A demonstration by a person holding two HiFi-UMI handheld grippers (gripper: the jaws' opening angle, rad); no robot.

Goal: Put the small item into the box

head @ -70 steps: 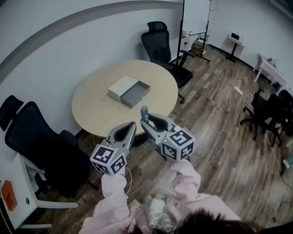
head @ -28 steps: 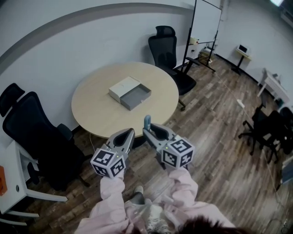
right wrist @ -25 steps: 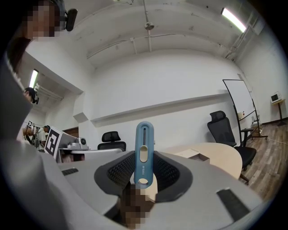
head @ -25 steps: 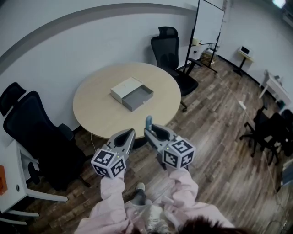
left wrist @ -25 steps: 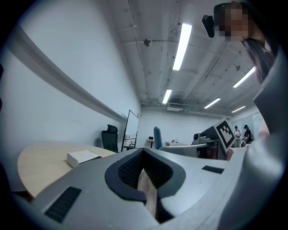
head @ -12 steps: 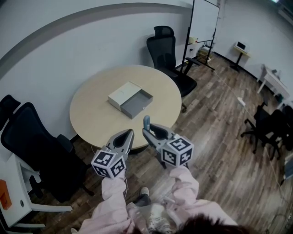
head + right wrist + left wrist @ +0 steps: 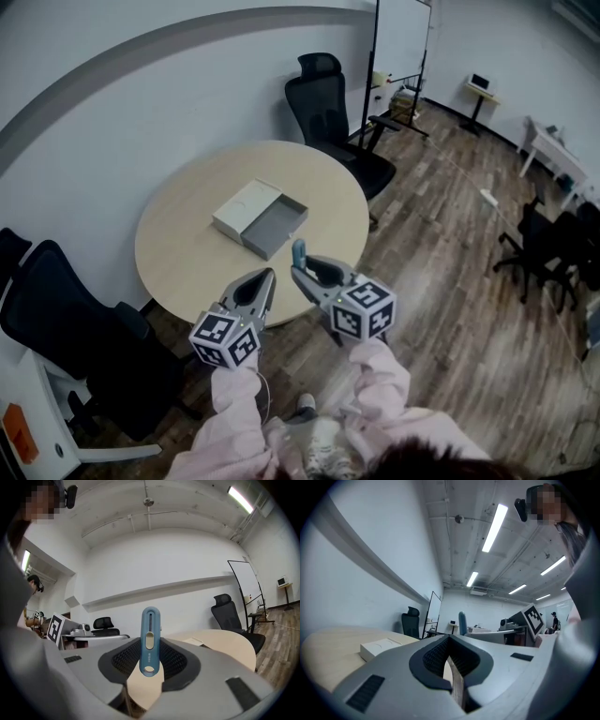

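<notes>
A small blue slider-type item [image 7: 298, 251] stands upright between the jaws of my right gripper [image 7: 297, 266], which is shut on it; in the right gripper view the blue item [image 7: 150, 639] fills the gap of the gripper [image 7: 149, 662]. My left gripper [image 7: 266, 276] hangs beside it, shut and holding nothing; in its own view the gripper [image 7: 449, 639] has its pads together. The box [image 7: 260, 218], a white sleeve with a grey drawer pulled out, lies on the round beige table [image 7: 183, 258] ahead of both grippers. From the left gripper view the box [image 7: 379, 648] is also visible.
A black office chair [image 7: 324, 105] stands beyond the table, another black chair [image 7: 66, 323] at its near left. A whiteboard on a stand [image 7: 401, 33] is at the back. Wooden floor [image 7: 450, 281] stretches to the right, with desks and chairs at the far right.
The view has shifted: the table and box sit a little further left and lower in the picture. Both grippers keep their pose, the right one still on the blue item.
</notes>
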